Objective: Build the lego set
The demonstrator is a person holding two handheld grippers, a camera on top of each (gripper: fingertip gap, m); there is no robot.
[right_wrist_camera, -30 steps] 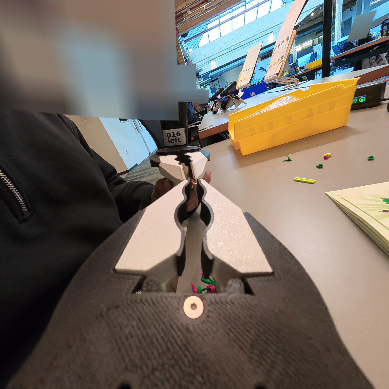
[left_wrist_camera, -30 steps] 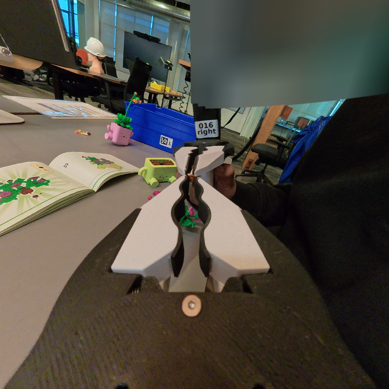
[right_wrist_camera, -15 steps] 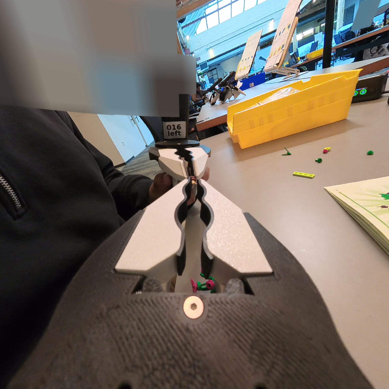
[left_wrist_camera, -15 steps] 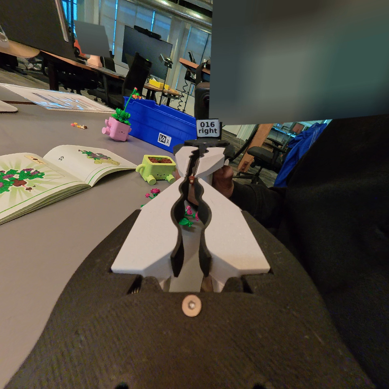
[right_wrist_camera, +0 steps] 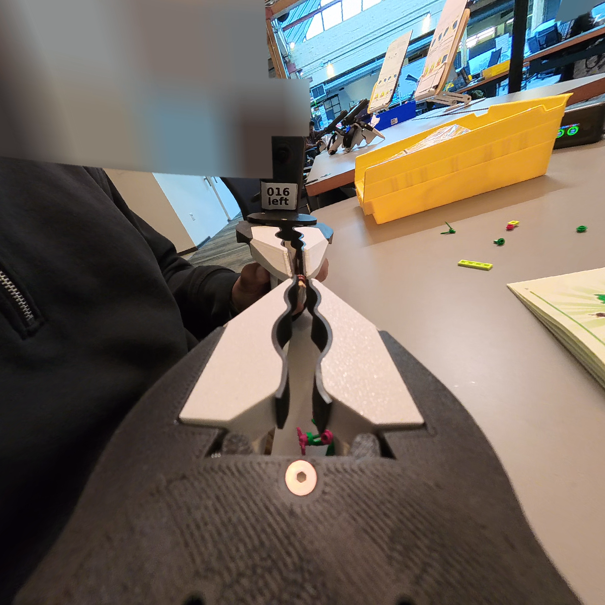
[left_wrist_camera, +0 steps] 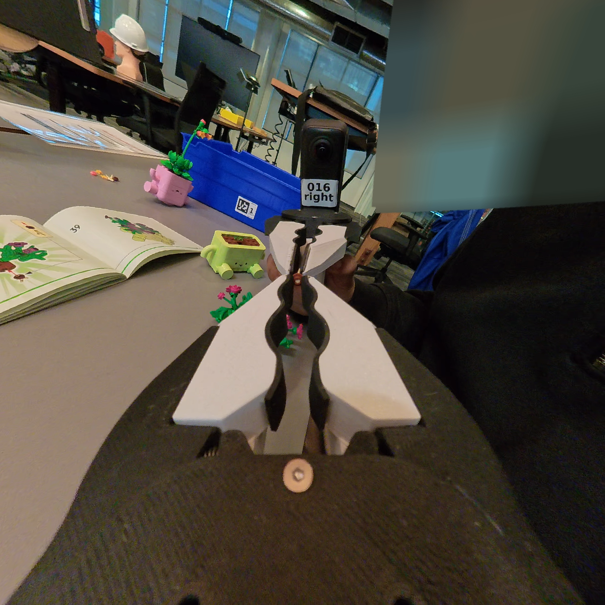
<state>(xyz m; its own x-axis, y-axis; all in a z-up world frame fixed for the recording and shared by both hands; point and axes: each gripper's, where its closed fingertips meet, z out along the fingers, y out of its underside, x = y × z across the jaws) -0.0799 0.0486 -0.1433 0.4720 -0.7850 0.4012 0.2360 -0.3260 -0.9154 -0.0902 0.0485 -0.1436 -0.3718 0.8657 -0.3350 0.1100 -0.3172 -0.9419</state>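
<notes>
- The left tool [left_wrist_camera: 297,282] and right tool [right_wrist_camera: 300,281] meet tip to tip above the table [left_wrist_camera: 82,353], both pinched tight on one tiny brown piece [left_wrist_camera: 297,279].
- A green pot [left_wrist_camera: 236,254] and book [left_wrist_camera: 78,248] sit far left.

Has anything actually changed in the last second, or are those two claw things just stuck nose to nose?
Very little. The left gripper and right gripper remain tip to tip above the table, both shut on the same tiny brown piece. Only the viewpoint drifted, so the green pot and booklet slid slightly in frame. Nothing was released or picked up.
</notes>
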